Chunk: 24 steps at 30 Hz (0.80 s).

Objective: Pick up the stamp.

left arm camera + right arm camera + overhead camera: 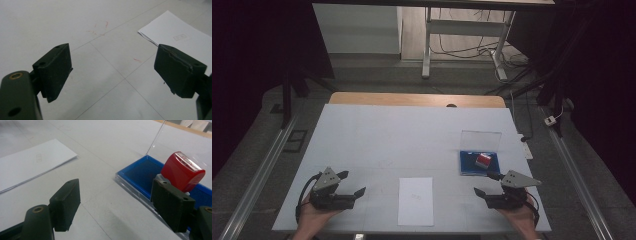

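A red stamp (pixel 483 160) (pixel 183 171) stands on a blue ink pad (pixel 470 164) (pixel 140 173) whose clear lid (pixel 481 140) is raised behind it, at the right of the white table top. A white sheet of paper (pixel 415 201) (pixel 175 35) (pixel 30 162) lies near the front edge, in the middle. My right gripper (pixel 487 184) (pixel 117 205) rests just in front of the pad, jaws open and empty, one jaw beside the stamp. My left gripper (pixel 351 183) (pixel 113 72) sits at the front left, open, with bare table between its jaws.
The white table top (pixel 402 135) has a wooden strip (pixel 417 99) along its far edge. A desk frame (pixel 462 45) and loose cables (pixel 472 50) stand on the floor beyond. Metal rails (pixel 262 170) run along both sides of the table.
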Each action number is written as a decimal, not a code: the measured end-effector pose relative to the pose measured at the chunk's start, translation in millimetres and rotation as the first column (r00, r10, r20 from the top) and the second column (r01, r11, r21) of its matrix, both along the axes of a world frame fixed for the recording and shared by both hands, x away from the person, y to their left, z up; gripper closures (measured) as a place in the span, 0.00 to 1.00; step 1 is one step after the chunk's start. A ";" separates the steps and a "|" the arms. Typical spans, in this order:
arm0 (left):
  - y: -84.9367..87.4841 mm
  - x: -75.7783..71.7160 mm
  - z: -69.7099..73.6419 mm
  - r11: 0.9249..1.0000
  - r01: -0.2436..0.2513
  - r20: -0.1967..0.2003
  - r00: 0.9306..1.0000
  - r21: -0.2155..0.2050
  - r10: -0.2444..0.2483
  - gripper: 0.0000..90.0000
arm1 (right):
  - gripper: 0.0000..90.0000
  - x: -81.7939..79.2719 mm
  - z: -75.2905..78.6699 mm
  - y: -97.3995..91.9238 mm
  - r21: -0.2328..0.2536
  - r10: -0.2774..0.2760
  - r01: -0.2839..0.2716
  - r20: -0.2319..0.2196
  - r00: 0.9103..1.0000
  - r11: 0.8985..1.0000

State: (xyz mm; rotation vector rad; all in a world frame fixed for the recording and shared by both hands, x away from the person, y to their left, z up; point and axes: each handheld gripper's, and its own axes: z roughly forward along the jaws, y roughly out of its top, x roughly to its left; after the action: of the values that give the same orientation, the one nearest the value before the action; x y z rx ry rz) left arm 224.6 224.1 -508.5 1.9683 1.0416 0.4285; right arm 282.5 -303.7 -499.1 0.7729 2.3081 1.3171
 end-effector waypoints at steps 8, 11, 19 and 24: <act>1.2 -1.6 4.4 1.000 -0.004 0.008 1.000 -0.016 0.004 0.18 | 0.29 0.2 -3.1 -0.8 -0.021 -0.003 0.002 -0.013 1.000 1.000; 2.5 -1.5 6.0 1.000 -0.007 0.008 1.000 -0.030 0.008 0.18 | 0.31 0.2 -3.8 -0.5 -0.028 0.000 -0.001 -0.017 1.000 1.000; -0.2 1.3 6.1 1.000 -0.003 -0.004 1.000 -0.026 0.003 0.18 | 0.32 0.4 -3.3 0.3 -0.038 -0.006 0.006 -0.018 1.000 0.999; -1.8 -0.6 5.7 1.000 -0.004 0.002 1.000 -0.016 0.004 0.18 | 0.32 -0.4 1.1 1.3 -0.033 -0.006 0.005 -0.015 1.000 0.999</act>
State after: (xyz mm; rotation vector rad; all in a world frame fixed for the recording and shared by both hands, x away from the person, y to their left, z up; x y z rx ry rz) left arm 224.0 222.3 -502.8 1.9516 1.0450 0.4239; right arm 282.1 -302.3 -498.0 0.7813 2.3316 1.2723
